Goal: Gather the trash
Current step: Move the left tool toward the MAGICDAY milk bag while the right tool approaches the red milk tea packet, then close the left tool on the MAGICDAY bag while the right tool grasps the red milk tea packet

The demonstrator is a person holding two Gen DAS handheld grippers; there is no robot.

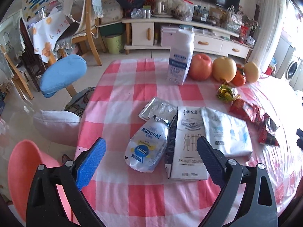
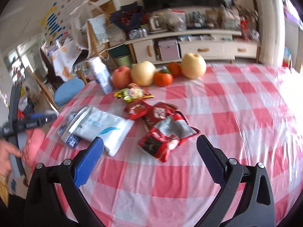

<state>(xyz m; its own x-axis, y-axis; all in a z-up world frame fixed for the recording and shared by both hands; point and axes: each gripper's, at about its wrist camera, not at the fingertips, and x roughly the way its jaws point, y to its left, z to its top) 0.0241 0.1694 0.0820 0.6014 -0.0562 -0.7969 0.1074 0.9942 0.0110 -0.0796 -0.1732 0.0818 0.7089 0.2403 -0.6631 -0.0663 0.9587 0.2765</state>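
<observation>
While fingers gape, pouch lies between.

tablecloth: checked cloth | pouch: glossy plastic | wrapper: foil-lined

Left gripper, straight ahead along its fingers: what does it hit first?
Likely the crumpled MAGICDAY pouch, lying between the open left gripper fingers; the flat milk carton lies just right. Depth is uncertain.
</observation>
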